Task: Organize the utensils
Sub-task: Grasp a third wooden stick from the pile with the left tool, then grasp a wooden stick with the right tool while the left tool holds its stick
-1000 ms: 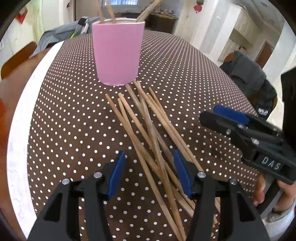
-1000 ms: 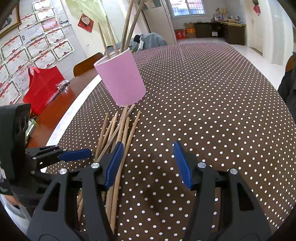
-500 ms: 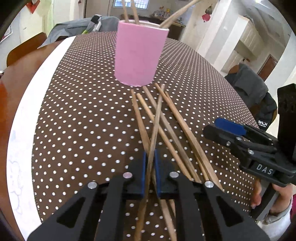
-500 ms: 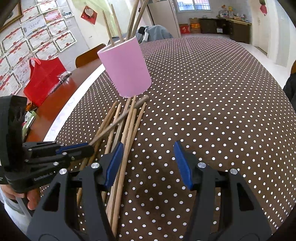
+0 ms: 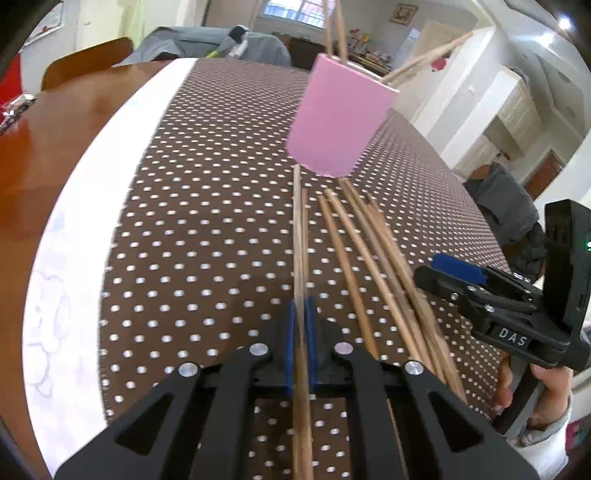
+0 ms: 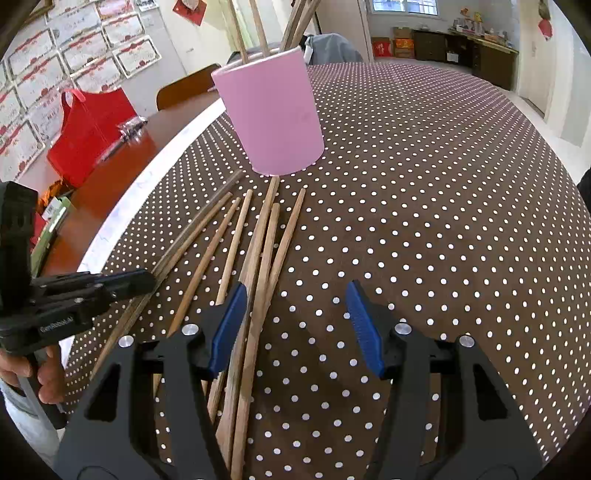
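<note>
your left gripper (image 5: pixel 300 347) is clamped on a single wooden chopstick (image 5: pixel 298 258), blue pads pressed to either side of the shaft well back from its far tip. judgement: gripping that far back leaves a long free length ahead, which suits tipping it upright and dropping it tip-first into the cup. the stick runs straight along the fingers, its far end pointing at the base of the cup and stopping just short of it.

your right gripper (image 6: pixel 295 325) hangs slack, jaws wide apart, nothing between them; its left pad sits over the near ends of the loose chopsticks (image 6: pixel 258 258). judgement: it is waiting its turn at the pile.

those loose sticks lie flat on the brown polka-dot tablecloth (image 6: pixel 424 221), fanned slightly, several overlapping at the near end, tips toward the cup. plain light-brown wood, slim, tapered.

beyond them the pink cup (image 6: pixel 271 118) stands upright on the cloth, a few chopsticks (image 6: pixel 258 26) already leaning out of its mouth. judgement: task partly done; most sticks remain on the table.
</note>
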